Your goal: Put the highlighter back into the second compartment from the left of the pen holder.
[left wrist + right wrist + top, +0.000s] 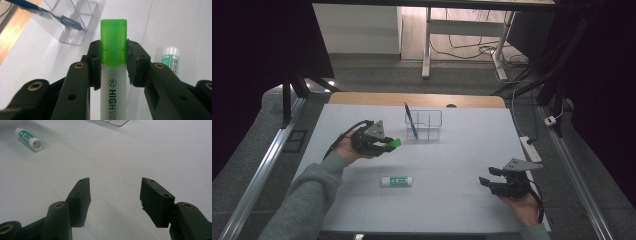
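Note:
My left gripper [388, 144] is shut on a green-capped highlighter [113, 62], its pads pressing both sides just below the cap; the green cap [395, 143] points toward a clear plastic organizer [424, 124]. A blue pen [411, 120] leans inside that organizer, and shows as the blue pen [45, 12] in the left gripper view. A white-and-green glue stick [396, 181] lies flat on the white table mat, also the glue stick [28, 138] far off in the right gripper view. My right gripper [115, 195] stands open low at the front right, nothing between its jaws [488, 176].
The white mat [462, 150] covers a wooden table whose bare far edge [417, 99] shows behind the organizer. A power strip [530, 148] lies off the mat's right edge. Metal rails run along both sides; desk legs and cables stand beyond.

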